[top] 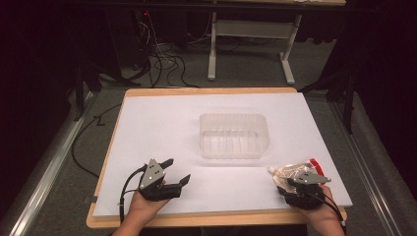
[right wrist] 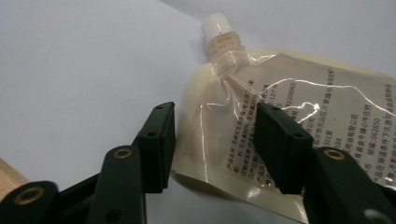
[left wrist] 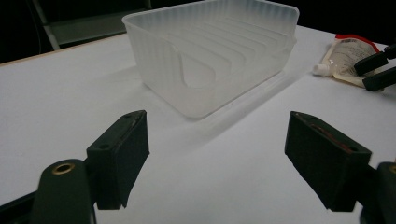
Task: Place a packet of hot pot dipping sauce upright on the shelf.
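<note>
Table [top: 147, 123], white sheet over wooden board, dark surroundings. Left gripper [top: 173, 173]: near front-left edge, held in person's left hand [top: 142, 209], jaws spread wide, nothing between them, pointing toward the tub. Clear plastic tub [top: 234, 135]: ribbed translucent walls, centre of the sheet, well apart from both grippers. Spouted pouch [top: 287, 173]: cream-coloured contents, white screw cap [right wrist: 213, 25], printed text, red top edge, lying flat near front-right corner. Right gripper [right wrist: 212, 140]: over the pouch, jaws parted on either side of its lower corner, not pinching it
</note>
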`<state>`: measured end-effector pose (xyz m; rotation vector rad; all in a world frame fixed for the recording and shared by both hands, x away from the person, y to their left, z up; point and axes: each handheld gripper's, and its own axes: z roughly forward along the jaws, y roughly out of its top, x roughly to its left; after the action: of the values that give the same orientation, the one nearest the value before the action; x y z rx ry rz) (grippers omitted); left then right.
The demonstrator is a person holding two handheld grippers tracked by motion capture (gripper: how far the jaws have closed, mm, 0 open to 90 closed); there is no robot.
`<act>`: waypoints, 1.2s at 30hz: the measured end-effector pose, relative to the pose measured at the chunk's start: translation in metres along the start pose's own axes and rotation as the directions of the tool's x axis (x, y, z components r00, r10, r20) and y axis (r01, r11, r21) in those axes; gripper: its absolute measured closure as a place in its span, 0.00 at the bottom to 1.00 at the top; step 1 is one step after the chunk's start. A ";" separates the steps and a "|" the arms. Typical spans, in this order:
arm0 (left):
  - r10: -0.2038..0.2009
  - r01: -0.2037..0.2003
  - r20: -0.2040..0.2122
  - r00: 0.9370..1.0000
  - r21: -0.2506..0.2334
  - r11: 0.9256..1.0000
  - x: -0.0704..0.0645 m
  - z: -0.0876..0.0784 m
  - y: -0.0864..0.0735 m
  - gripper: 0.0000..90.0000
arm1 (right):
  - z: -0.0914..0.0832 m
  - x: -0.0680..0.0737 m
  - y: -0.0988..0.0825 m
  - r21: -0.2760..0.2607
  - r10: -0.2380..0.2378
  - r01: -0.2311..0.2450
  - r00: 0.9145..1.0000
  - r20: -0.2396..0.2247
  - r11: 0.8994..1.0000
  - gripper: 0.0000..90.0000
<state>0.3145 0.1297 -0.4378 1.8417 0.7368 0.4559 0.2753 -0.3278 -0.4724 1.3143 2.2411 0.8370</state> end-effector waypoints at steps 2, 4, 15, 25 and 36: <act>-0.001 0.001 0.003 1.000 -0.001 1.000 0.001 0.000 0.000 0.25 | 0.000 -0.001 0.000 0.000 0.003 -0.003 1.000 0.006 1.000 0.61; 0.001 -0.001 0.005 1.000 -0.002 1.000 0.001 -0.001 0.000 0.25 | 0.000 -0.001 0.000 0.001 0.006 -0.006 1.000 0.011 1.000 0.64; -0.002 0.002 0.019 1.000 0.005 1.000 0.000 0.003 0.000 0.26 | 0.001 -0.005 0.002 0.001 -0.012 0.012 0.999 0.033 1.000 0.89; -0.017 0.017 0.023 1.000 -0.008 1.000 -0.002 0.004 -0.001 0.27 | 0.001 -0.011 0.003 -0.015 -0.005 0.005 1.000 0.012 1.000 0.98; -0.039 0.039 0.018 0.999 -0.016 0.999 0.001 0.003 -0.002 0.28 | -0.020 -0.015 0.007 -0.145 0.034 -0.036 0.999 -0.016 0.989 0.99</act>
<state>0.3166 0.1287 -0.4405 1.8112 0.7537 0.4187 0.2754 -0.3442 -0.4523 1.2870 2.1284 1.0035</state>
